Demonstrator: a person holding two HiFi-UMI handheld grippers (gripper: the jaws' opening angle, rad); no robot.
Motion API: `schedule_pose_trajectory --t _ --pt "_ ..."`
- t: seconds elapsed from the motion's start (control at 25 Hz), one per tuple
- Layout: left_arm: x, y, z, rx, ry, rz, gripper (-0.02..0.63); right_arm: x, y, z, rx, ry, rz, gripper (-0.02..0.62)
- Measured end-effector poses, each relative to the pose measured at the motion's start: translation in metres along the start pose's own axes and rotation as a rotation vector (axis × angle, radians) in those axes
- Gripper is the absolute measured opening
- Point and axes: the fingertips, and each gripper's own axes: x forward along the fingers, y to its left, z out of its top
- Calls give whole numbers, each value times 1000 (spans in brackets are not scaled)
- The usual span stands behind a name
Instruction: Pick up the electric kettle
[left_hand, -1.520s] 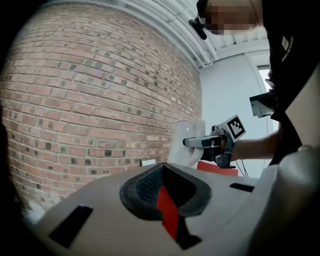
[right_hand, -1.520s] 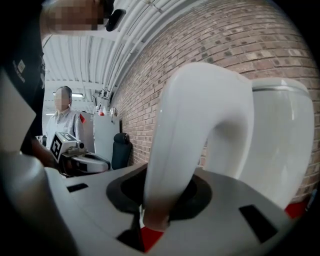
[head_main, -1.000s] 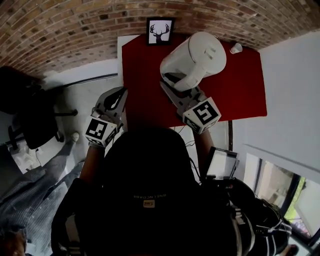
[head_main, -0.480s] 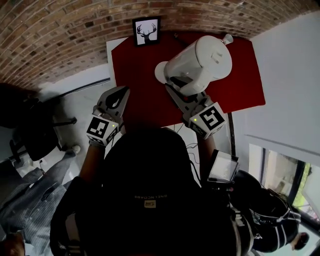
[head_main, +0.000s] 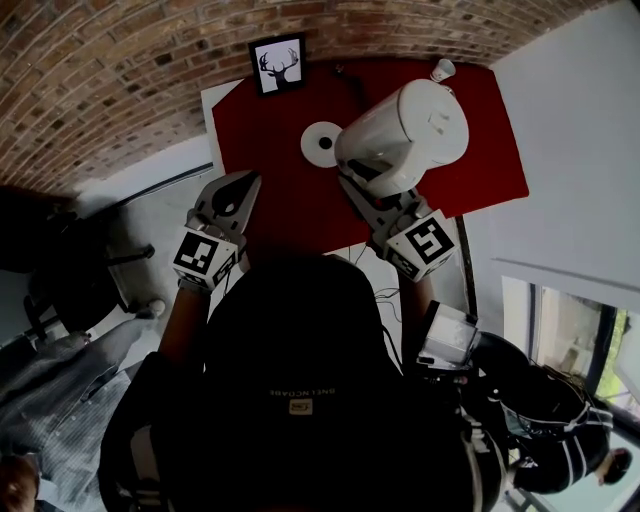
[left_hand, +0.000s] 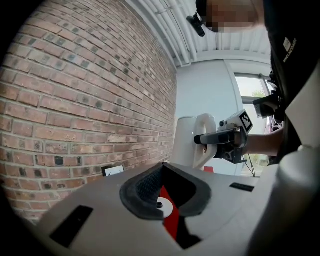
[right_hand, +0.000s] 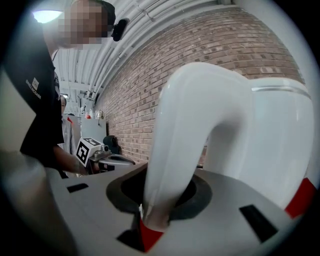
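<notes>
I read a brick wall (head_main: 120, 70) from 9 to 12 o'clock, a white wall (head_main: 575, 150) at 2, a daylit window (head_main: 572, 325) at 4, and a dark chair (head_main: 62, 262) on grey floor (head_main: 160, 200) at 9.

**Surface and material notes**

Electric kettle (head_main: 405, 128): white plastic, smooth, with a soft sheen. Its handle (right_hand: 190, 140) is the same, with faint highlights.
Round base (head_main: 322, 143): smooth white plastic.
Table top (head_main: 270, 190): red, matt and even; cloth or board cannot be told.
Wall (head_main: 120, 60): brick, rough, with sunken mortar joints.
Left gripper (left_hand: 161, 167) and right gripper (head_main: 356, 188): grey matt plastic shells. Inner pads (left_hand: 146, 184) are black, ribbed and rubbery.
Marker cube (head_main: 430, 243): matt black-and-white print.
</notes>
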Motion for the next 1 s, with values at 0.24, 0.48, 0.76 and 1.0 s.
schedule_pose_trajectory --t 0.24,0.48,0.76,1.0 --pt "7 -1 -5 14 12 -15 3 -5 -12 -5 33 -9 -36 100" --pt "12 -6 -2 25 9 -25 3 -11 -22 -8 29 2 -65 101" --pt "13 -9 -2 27 15 -31 3 -13 -25 -14 24 -4 -77 101" --pt "14 -15 -1 28 17 -38 3 -14 -25 -18 12 15 -79 100"
